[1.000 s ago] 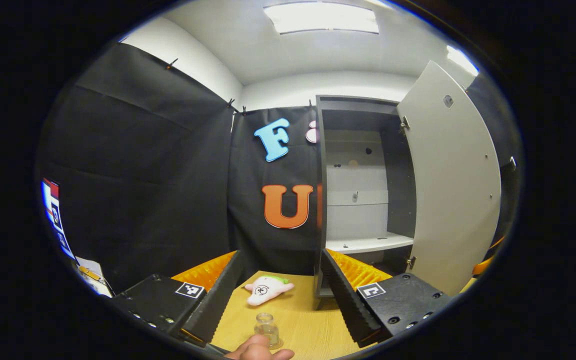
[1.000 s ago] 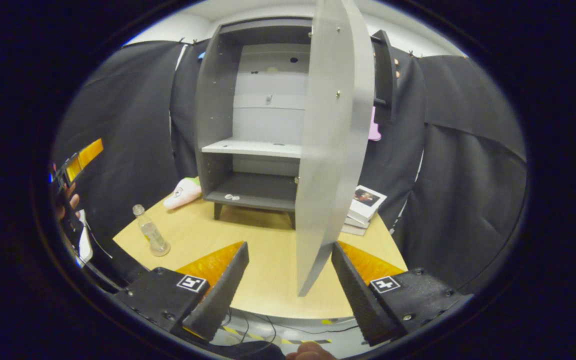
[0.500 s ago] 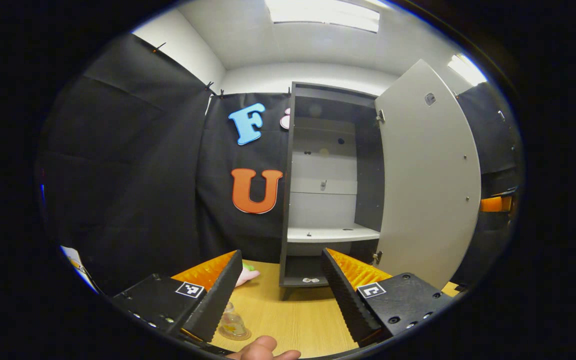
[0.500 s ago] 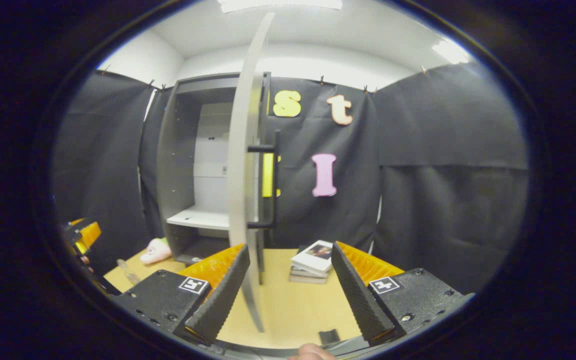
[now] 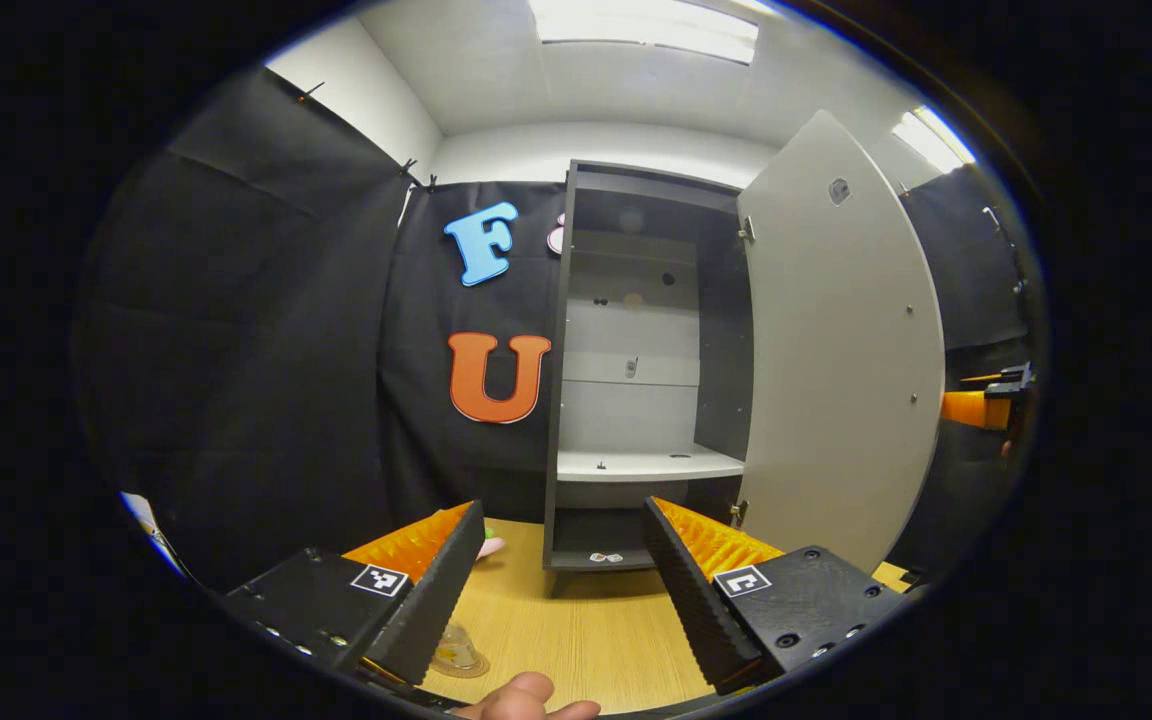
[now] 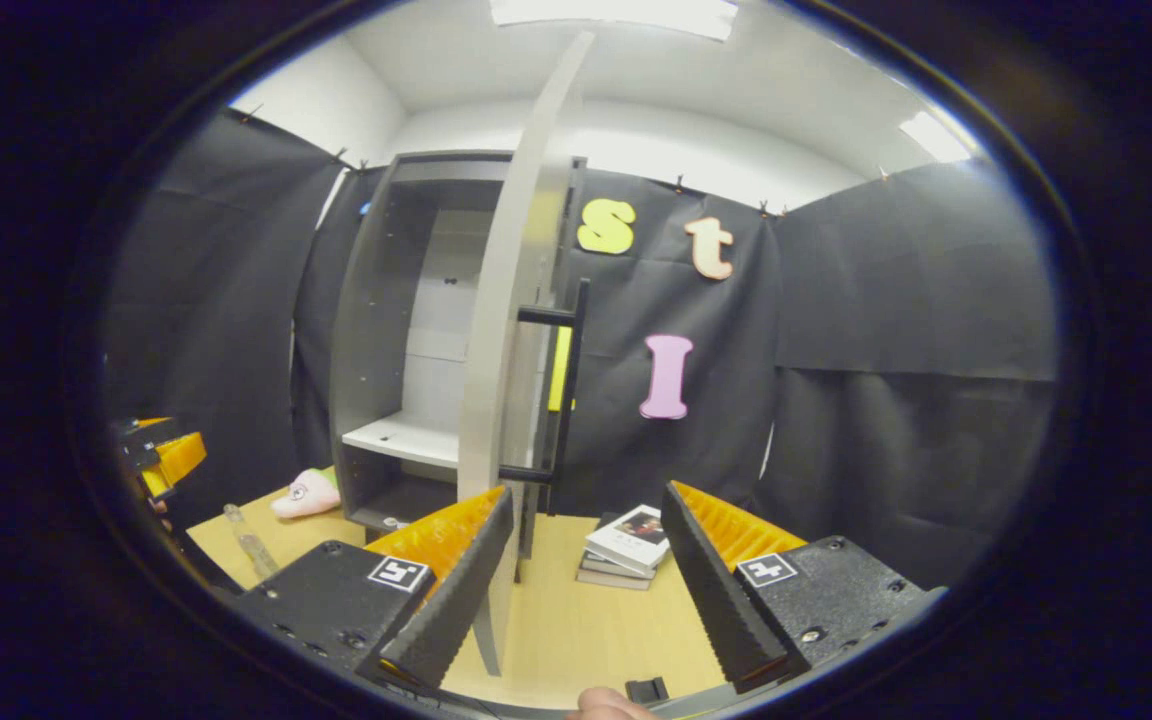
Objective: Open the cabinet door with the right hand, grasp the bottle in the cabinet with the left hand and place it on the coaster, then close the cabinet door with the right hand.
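- The left gripper [image 5: 556, 590] is hovering over the counter [image 5: 586, 640], fingers spread wide and gripping nothing.
- The bottle [image 5: 456, 652] is standing on the coaster [image 5: 464, 668] at the near left, partly hidden behind the left finger.
- The right gripper [image 6: 586, 570] is also gaping empty, the open cabinet door [image 6: 511, 380] sitting edge-on just beyond its left finger.
- The cabinet [image 5: 626, 380] is standing open at the far side.
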A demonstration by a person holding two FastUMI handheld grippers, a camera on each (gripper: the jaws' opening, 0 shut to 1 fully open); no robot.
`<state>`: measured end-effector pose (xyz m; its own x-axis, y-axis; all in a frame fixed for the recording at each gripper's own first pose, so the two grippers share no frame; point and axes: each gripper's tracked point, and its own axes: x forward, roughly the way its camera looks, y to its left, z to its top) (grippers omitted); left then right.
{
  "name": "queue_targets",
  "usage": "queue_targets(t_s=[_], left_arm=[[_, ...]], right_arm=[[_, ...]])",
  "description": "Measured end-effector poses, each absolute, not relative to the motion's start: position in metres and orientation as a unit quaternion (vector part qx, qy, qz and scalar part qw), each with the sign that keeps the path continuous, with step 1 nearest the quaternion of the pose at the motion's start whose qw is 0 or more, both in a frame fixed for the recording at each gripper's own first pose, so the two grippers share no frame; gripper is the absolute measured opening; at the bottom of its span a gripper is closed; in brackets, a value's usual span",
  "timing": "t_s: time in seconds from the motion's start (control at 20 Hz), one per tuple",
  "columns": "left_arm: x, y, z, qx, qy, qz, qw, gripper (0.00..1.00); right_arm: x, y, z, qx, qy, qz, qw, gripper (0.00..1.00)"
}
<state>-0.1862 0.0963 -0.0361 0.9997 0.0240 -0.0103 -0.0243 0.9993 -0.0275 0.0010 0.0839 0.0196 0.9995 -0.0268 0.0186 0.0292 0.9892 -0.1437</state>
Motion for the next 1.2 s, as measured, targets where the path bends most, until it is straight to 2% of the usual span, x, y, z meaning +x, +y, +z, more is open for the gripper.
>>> queue_targets(t_s=[0.05,0.1,0.15,0.2,0.3,0.45,0.55,0.6,0.75,0.8,0.85,1.05,1.1,1.2], left_arm=[[-0.189,0.099,-0.037,-0.014,0.008,0.016,1.0,0.95],[-0.193,0.104,-0.036,-0.014,0.008,0.023,1.0,0.95],[-0.197,0.107,-0.035,-0.016,0.007,0.028,0.999,0.95],[-0.2,0.11,-0.036,-0.017,0.007,0.034,0.999,0.95],[-0.208,0.119,-0.035,-0.02,0.005,0.05,0.999,0.95],[-0.221,0.131,-0.039,-0.027,0.011,0.074,0.997,0.95],[-0.229,0.142,-0.041,-0.031,0.016,0.093,0.995,0.95],[-0.233,0.148,-0.044,-0.031,0.02,0.102,0.994,0.95],[-0.238,0.16,-0.055,-0.03,0.04,0.127,0.991,0.95],[-0.24,0.164,-0.056,-0.026,0.049,0.138,0.989,0.95],[-0.243,0.168,-0.055,-0.021,0.051,0.148,0.987,0.95],[-0.243,0.167,-0.052,-0.008,0.054,0.175,0.983,0.95],[-0.243,0.169,-0.054,-0.005,0.06,0.186,0.981,0.95],[-0.241,0.166,-0.05,-0.001,0.067,0.198,0.978,0.95]], right_arm=[[0.003,0.095,0.02,-0.077,-0.011,0.002,0.997,0.97],[0.005,0.106,0.018,-0.082,-0.012,0.017,0.996,0.97],[0.007,0.118,0.018,-0.087,-0.015,0.03,0.996,0.93],[0.009,0.127,0.019,-0.092,-0.018,0.042,0.995,0.97],[0.012,0.14,0.02,-0.102,-0.022,0.06,0.993,0.97],[0.022,0.164,0.019,-0.105,-0.023,0.091,0.99,0.94],[0.028,0.174,0.018,-0.1,-0.021,0.108,0.989,0.94],[0.033,0.177,0.017,-0.096,-0.02,0.114,0.989,0.97],[0.046,0.194,0.019,-0.076,-0.021,0.14,0.987,0.97],[0.051,0.2,0.018,-0.067,-0.019,0.151,0.986,0.94],[0.057,0.206,0.016,-0.06,-0.016,0.162,0.985,0.97],[0.085,0.227,0.004,-0.059,0.008,0.205,0.977,0.97],[0.095,0.237,0.003,-0.045,0.012,0.225,0.973,0.94],[0.104,0.258,0.003,-0.034,0.024,0.26,0.965,0.99]])
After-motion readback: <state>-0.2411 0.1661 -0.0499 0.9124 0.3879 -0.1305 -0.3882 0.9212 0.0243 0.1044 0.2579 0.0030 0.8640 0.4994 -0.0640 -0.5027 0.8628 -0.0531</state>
